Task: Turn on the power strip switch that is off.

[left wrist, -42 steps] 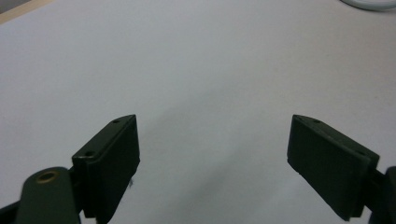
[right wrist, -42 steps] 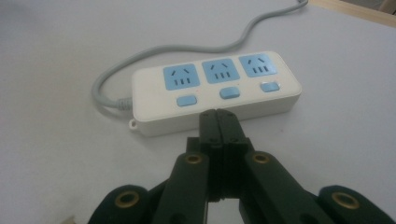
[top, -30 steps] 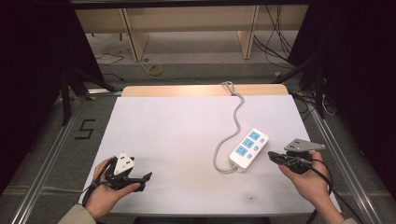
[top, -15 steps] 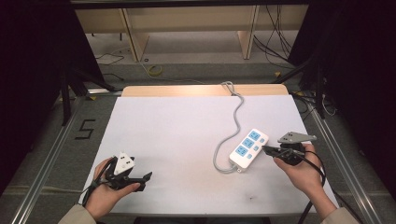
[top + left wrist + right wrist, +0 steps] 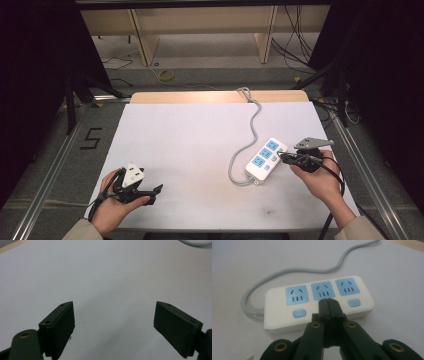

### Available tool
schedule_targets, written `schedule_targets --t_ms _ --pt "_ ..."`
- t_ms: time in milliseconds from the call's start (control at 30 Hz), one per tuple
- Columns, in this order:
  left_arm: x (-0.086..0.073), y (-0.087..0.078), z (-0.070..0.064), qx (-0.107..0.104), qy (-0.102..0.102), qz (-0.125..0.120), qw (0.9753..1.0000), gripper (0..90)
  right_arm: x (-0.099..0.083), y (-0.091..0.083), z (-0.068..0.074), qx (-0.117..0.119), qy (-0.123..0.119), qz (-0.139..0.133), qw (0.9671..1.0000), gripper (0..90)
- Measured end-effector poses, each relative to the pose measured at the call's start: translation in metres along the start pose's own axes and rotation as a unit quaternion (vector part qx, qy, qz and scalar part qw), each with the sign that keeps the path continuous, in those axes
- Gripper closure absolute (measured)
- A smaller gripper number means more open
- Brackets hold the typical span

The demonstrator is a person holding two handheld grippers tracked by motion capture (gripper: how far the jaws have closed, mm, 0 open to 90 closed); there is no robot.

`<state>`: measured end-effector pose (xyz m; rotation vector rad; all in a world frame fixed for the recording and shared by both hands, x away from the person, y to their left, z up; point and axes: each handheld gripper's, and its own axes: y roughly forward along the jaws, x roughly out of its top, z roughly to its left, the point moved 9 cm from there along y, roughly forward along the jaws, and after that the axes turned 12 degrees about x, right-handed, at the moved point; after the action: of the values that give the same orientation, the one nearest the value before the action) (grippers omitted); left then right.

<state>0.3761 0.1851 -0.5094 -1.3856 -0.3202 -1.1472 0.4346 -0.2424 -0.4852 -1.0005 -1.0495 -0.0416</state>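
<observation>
right tool (image 5: 283,157), jaws pressed flat together into one blunt tip, has slid in from the surface's right edge over the last second and now sits at the middle switch of the power strip (image 5: 266,159), so a press looks imminent. left tool (image 5: 150,192) stays parked wide apart and empty at the near left of the matte white surface (image 5: 190,135). the strip is a glossy white rounded bar with three blue sockets, small blue buttons (image 5: 299,313) and a looping grey cord (image 5: 294,271).

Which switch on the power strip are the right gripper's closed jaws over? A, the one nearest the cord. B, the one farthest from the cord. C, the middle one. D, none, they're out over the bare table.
C: in the right gripper view the right gripper, jaws shut together, covers the middle switch spot on the power strip, with blue switches visible either side.
</observation>
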Motion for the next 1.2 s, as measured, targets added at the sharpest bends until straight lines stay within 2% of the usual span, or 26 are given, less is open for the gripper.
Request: schedule_targets --t_ms 1200 --pt "0.001 0.001 -0.001 -0.001 0.004 0.0 1.0 16.9 0.012 0.013 -0.005 0.006 0.007 0.022 0.9997 90.0"
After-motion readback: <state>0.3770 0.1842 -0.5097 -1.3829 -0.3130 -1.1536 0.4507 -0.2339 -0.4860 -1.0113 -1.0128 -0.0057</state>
